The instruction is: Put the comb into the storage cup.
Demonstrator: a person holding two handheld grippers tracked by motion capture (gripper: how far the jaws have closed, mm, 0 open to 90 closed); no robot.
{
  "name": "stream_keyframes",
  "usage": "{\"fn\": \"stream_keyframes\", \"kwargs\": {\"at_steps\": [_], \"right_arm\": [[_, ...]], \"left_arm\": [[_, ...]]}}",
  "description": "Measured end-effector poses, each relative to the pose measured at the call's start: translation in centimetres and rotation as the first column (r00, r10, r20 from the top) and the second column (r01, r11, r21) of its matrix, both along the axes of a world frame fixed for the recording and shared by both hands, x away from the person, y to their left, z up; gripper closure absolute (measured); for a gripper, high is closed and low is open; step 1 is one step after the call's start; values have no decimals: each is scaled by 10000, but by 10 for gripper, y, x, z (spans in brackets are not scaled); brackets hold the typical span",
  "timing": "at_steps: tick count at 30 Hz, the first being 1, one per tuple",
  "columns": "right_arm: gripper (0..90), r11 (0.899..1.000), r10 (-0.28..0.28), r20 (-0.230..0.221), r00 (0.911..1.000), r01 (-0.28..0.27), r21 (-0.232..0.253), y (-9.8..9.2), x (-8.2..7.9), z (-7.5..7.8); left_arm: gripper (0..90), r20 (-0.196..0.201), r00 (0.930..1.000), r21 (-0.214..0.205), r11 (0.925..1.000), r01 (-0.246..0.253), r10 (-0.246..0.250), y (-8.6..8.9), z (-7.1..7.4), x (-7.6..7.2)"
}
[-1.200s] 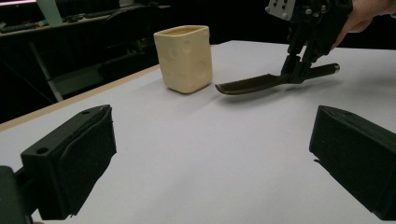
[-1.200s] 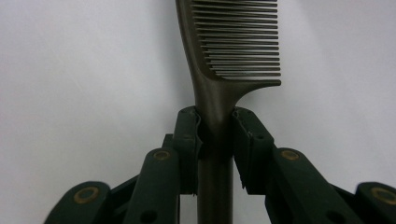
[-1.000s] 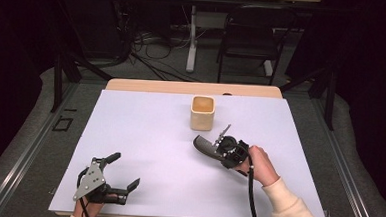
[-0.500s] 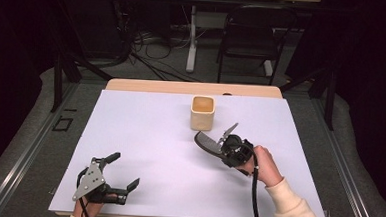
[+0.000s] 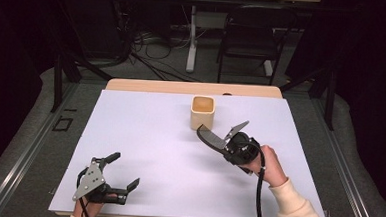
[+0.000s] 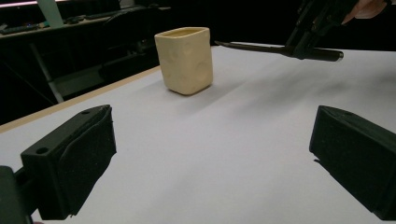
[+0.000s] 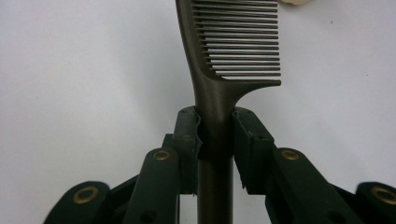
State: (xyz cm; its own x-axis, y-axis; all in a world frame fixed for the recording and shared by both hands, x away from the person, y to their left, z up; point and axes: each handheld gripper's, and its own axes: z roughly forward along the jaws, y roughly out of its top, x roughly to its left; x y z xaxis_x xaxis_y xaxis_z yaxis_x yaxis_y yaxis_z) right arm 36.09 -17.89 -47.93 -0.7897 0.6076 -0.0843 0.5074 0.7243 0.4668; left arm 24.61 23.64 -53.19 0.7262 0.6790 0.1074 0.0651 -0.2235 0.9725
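We find a cream square cup (image 5: 203,112) standing upright on the white table cover (image 5: 144,136), just beyond the tip of the right tongs' load and well ahead of the left tongs. Its open mouth faces up. Between the comb's far end and the cup we see a narrow gap of bare cover in the high view; nothing stands in that gap. Off the table's far edge, a dark chair (image 5: 249,39) and loose cables (image 5: 144,46) lie on the floor, well apart from both tongs.

The right gripper (image 5: 229,143) is clamped on a dark comb (image 7: 233,51): in the right gripper view both pads press the handle just below the teeth, and the handle runs back between the jaws. The comb points out from the tongs toward the cup, lifted clear of the cover. The right hand (image 5: 268,165) grips the tool from behind, forearm entering from the lower right.

The left gripper (image 5: 120,172) sits low at the near left edge, jaws standing wide apart with nothing between them, aimed toward the cup.
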Motion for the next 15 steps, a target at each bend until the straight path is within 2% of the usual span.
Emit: {"fn": "stream_keyframes", "kwargs": {"at_steps": [1,4,15], "right_arm": [[720,9999,47,179,9998,-50,162,-1,1,0],[719,9994,-121,103,9999,118,321,-3,0,1],[720,9956,-173,349,9992,141,924,-10,0,7]], "left_arm": [[5,-4,10000,3,10000,-3,3,0,0,0],[5,-10,10000,25,10000,29,-29,0,0,0],[5,-11,10000,-1,10000,-6,6,0,0,0]]}}
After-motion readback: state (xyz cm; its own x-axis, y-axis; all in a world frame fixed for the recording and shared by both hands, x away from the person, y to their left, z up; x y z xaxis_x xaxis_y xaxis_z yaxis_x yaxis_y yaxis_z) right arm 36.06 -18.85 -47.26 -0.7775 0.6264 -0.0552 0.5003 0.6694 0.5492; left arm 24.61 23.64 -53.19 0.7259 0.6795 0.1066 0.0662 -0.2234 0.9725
